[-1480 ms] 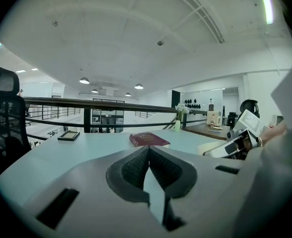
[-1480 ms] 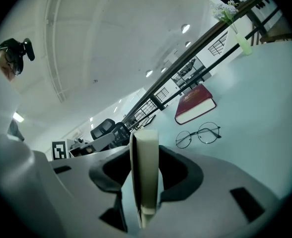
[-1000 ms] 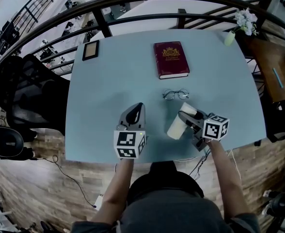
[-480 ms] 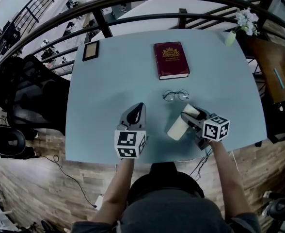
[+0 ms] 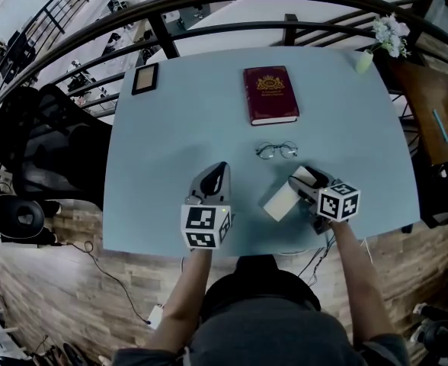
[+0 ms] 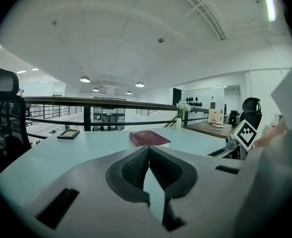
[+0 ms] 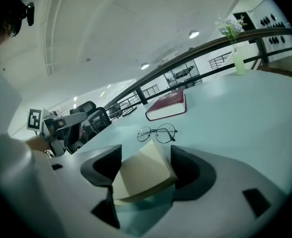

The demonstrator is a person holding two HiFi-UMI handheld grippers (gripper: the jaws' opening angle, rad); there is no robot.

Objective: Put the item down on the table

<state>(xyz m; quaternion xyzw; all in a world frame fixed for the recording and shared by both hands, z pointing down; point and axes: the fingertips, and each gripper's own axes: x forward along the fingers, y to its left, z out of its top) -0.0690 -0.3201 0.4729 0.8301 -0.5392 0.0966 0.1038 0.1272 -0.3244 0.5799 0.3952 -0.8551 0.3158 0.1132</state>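
A cream block of note paper (image 5: 283, 201) lies slanted on the light blue table (image 5: 171, 143), near its front edge. My right gripper (image 5: 294, 193) has the block (image 7: 143, 172) between its jaws, which are opening. A gap shows at the left pad (image 7: 106, 166), and the block's corner lies close by the right pad (image 7: 188, 165). My left gripper (image 5: 216, 170) rests to the left of it on the table. Its jaws (image 6: 148, 150) are shut at the tips with nothing between them.
Wire glasses (image 5: 276, 150) lie just beyond the block, and a dark red book (image 5: 270, 94) lies farther back. A small picture frame (image 5: 143, 78) sits at the back left, a vase of flowers (image 5: 365, 56) at the back right. A black chair (image 5: 41, 143) stands left of the table.
The right gripper's jaws have spread apart round the block. The block has sunk from a raised tilt to lie flatter on the table. The left gripper has stayed still.
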